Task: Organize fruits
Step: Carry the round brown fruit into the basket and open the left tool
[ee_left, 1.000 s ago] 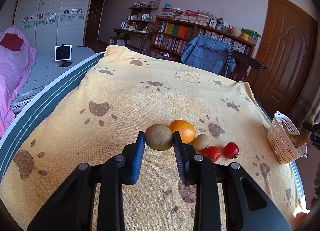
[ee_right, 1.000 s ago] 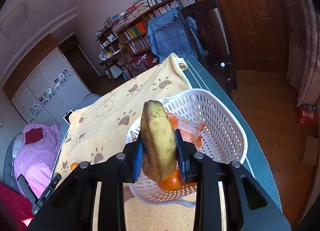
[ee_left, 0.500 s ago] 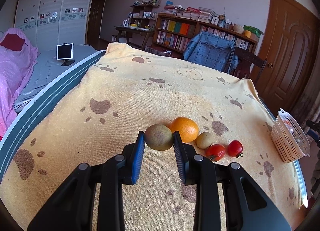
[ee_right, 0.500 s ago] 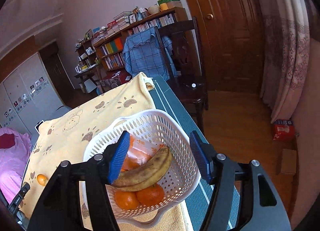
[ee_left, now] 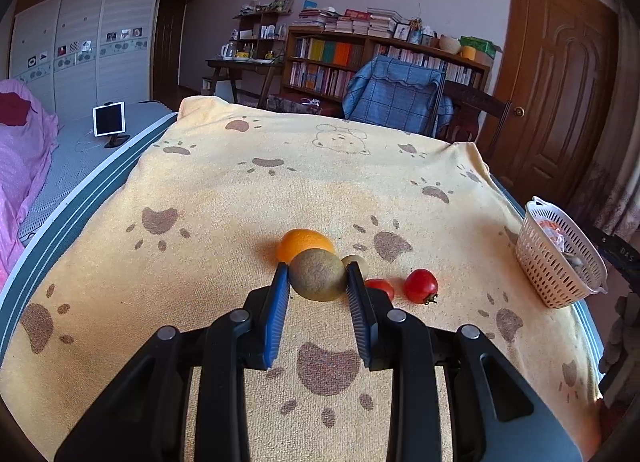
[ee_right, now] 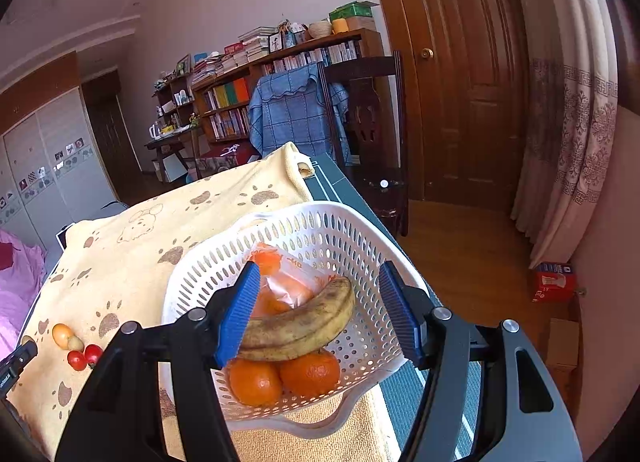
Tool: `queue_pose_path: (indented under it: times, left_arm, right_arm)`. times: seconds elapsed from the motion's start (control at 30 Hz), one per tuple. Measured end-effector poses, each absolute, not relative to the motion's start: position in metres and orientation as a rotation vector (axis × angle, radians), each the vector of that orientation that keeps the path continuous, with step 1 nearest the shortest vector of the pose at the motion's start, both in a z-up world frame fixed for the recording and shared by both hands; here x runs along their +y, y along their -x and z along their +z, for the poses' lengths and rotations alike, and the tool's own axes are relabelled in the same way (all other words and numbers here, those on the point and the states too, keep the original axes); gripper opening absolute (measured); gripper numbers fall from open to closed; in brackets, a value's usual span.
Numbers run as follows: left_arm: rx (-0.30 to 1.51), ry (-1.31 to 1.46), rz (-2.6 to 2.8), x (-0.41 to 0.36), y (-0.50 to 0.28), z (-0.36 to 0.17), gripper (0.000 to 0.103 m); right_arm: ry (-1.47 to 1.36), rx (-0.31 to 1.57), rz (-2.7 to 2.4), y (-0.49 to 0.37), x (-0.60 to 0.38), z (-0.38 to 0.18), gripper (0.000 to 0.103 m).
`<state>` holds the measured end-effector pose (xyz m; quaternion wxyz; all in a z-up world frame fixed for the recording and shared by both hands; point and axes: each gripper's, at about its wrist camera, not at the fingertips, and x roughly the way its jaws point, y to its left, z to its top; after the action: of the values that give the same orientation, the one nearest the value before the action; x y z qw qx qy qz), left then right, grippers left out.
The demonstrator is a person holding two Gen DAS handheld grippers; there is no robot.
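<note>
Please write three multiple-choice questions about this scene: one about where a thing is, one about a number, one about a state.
1. Where does the banana lie?
A. In the white basket
B. On the yellow blanket
C. Between the right gripper's pads

2. How many small red tomatoes lie on the blanket?
A. One
B. Two
C. Four

3. What is the state of the left gripper?
A. Open and empty
B. Shut on the orange
C. Shut on the brownish-green fruit

Answers:
1. A: the banana rests on the oranges inside the basket, and the right gripper stands open above it.
2. B: two tomatoes lie side by side to the right of the left gripper.
3. C: both blue pads press on the sides of the fruit.
</note>
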<state>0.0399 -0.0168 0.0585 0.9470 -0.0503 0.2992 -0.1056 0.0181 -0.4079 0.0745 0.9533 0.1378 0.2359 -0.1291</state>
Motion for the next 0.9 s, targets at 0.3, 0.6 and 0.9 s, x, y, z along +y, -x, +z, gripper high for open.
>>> queue_pose_path:
  times: [0.3, 0.6, 0.9]
  left_arm:
    - [0.616, 0.070, -0.427, -0.103, -0.037, 0.080, 0.029]
    - [0.623, 0.038, -0.630, -0.197, -0.040, 0.093, 0.029]
    - [0.648, -0.004, -0.711, -0.250, -0.044, 0.086, 0.029]
  right_arm:
    - [-0.342, 0.448, -0.318, -0.008, -0.419, 0.070, 0.076]
    - [-0.372, 0.429, -0.394, -0.003, -0.434, 0.069, 0.076]
    - [-0.381, 0.422, -0.431, -0.003, -0.439, 0.070, 0.076]
